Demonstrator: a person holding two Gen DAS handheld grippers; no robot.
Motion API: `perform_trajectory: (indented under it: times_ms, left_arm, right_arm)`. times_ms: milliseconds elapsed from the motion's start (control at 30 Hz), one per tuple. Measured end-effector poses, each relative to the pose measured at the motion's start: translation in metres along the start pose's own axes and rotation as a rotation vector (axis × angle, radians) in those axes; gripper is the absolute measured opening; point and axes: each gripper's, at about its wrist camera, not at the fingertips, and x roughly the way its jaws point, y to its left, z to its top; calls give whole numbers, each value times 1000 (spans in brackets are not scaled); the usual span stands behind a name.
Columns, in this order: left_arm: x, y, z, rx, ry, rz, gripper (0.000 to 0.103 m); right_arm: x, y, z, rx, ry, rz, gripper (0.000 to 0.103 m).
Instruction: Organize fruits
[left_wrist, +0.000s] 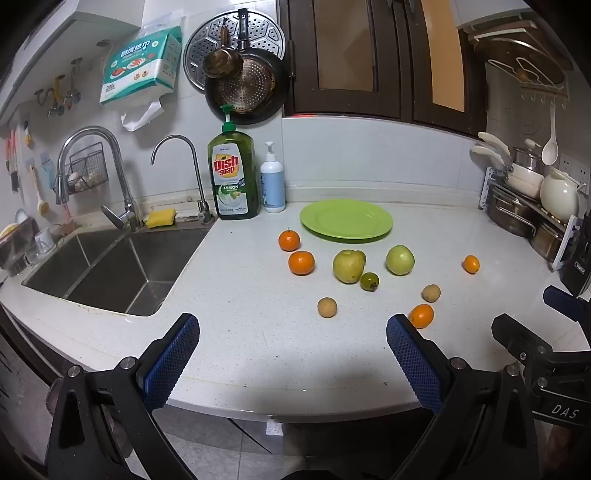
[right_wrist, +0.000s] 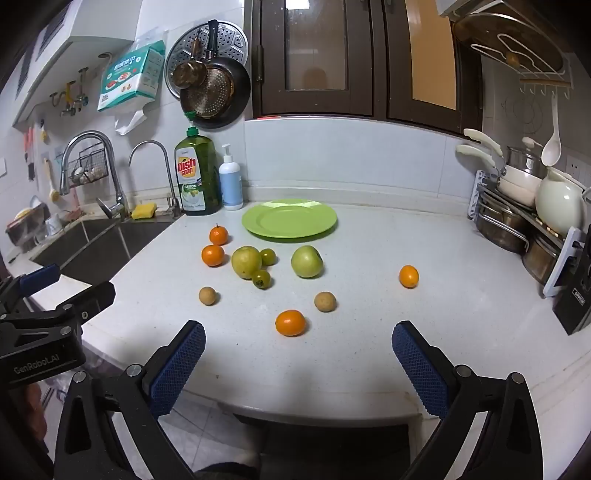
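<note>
Ahead of both claws: fruit lies loose on the white counter (right_wrist: 369, 350), none on the green plate (right_wrist: 289, 218).
Left claw (left_wrist: 293, 332): released, empty; a brown fruit (left_wrist: 327, 307) just beyond its tips.
Right claw (right_wrist: 298, 338): released, empty; an orange fruit (right_wrist: 290, 322) lies between its tips.
Farther ahead: two green apples (right_wrist: 306, 261), perhaps, short of the plate.
Left of them: two tangerines (right_wrist: 213, 255).
</note>
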Motion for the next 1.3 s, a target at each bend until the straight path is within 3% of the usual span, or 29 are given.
perform_trajectory:
  times_ms: [833,1300]
  left_arm:
    - [7,-4,4,8,12,-7,103]
    - [43,-1,9,40,68,-44,103]
  right_arm:
    - [1,0,1,2,7,-1,102]
    - [31,3,7,28,74,-4,102]
